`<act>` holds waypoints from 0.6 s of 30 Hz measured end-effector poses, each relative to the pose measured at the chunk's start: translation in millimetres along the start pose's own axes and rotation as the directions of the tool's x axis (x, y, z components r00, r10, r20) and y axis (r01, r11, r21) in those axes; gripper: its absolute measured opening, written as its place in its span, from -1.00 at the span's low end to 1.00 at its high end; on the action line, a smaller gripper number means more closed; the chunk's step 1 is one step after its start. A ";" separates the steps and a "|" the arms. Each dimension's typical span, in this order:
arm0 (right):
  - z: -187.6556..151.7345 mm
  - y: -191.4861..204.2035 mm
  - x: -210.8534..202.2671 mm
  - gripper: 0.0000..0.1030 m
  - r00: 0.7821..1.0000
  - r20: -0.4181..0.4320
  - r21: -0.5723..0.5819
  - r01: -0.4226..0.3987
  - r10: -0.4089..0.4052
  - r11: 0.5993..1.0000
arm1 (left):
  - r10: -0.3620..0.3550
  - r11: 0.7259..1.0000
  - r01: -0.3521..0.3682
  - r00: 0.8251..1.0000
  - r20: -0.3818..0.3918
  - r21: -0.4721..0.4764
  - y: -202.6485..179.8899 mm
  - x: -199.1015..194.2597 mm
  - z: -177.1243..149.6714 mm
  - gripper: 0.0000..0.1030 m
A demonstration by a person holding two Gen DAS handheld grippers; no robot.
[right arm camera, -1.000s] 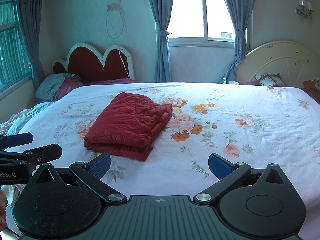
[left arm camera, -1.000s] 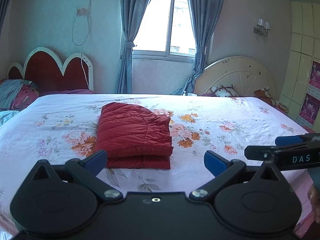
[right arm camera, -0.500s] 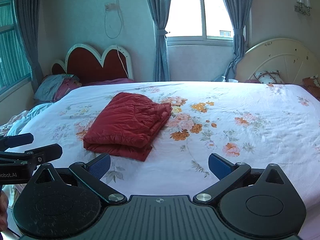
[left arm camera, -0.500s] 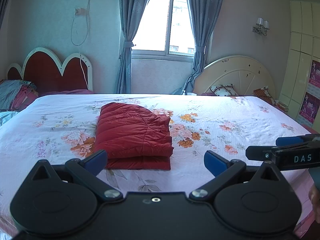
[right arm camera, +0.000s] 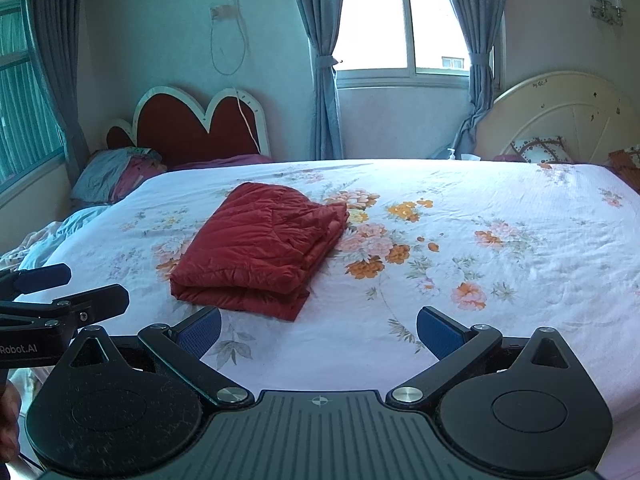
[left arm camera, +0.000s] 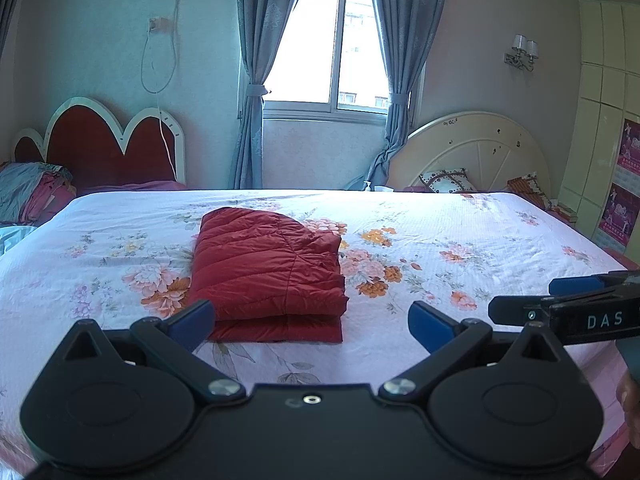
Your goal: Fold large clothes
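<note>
A red quilted jacket [left arm camera: 268,272] [right arm camera: 260,248] lies folded into a thick rectangle on the floral bedsheet [left arm camera: 460,248] [right arm camera: 480,240], left of the bed's middle. My left gripper [left arm camera: 310,322] hovers just short of its near edge, open and holding nothing, its left blue pad [left arm camera: 196,322] overlapping the jacket's corner in view. Further right, my right gripper [right arm camera: 318,332] is also open and holding nothing, with the jacket ahead and to its left. Each gripper appears at the edge of the other's view, fingers apart.
A red heart-shaped headboard [left arm camera: 108,144] and a pile of bedding [left arm camera: 32,196] stand at the left. A cream round headboard [left arm camera: 476,152] with a cushion [left arm camera: 446,180] leans at the right. A curtained window [left arm camera: 332,48] is behind the bed; white cabinets [left arm camera: 604,120] line the right wall.
Both views have drifted back and tilted slightly. The folded jacket has not moved, and both grippers have stayed open.
</note>
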State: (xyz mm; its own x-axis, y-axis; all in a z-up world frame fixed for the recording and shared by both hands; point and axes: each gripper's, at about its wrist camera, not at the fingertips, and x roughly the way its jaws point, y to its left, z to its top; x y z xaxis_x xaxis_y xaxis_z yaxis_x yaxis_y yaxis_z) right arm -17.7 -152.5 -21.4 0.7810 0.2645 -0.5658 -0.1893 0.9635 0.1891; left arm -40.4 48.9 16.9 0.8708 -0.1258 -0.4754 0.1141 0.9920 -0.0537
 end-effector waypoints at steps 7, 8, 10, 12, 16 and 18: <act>0.1 0.9 0.5 0.99 1.000 0.000 -0.004 0.002 -0.002 1.000 | -0.001 1.000 0.001 1.000 -0.001 0.001 -0.1 0.1 -0.2 0.99; 0.0 1.1 0.5 0.99 1.000 0.000 -0.003 0.003 -0.003 1.000 | -0.001 1.000 0.001 1.000 0.000 0.001 -0.3 -0.1 -0.3 0.99; 0.1 1.2 0.4 0.99 1.000 0.000 -0.003 0.003 -0.003 1.000 | -0.005 1.000 0.005 1.000 -0.002 0.001 1.4 2.9 0.6 0.99; 0.2 1.1 0.4 0.99 1.000 0.001 -0.002 0.003 -0.003 1.000 | -0.008 1.000 0.008 1.000 -0.003 0.003 3.1 5.7 2.0 0.99; 0.2 0.8 0.3 0.99 1.000 0.000 -0.004 0.003 -0.003 1.000 | -0.011 1.000 0.011 1.000 -0.004 0.003 4.0 7.1 2.8 0.99; 0.2 0.8 0.2 0.99 1.000 0.001 -0.003 0.004 -0.004 1.000 | -0.011 1.000 0.011 1.000 -0.004 0.004 4.2 8.0 3.1 0.99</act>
State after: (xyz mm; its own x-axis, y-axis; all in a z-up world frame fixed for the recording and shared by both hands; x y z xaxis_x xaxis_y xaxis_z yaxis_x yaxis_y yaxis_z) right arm -17.6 -151.7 -21.2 0.7824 0.2608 -0.5655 -0.1883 0.9647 0.1842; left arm -31.5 52.0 15.6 0.8674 -0.1370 -0.4784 0.1256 0.9905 -0.0559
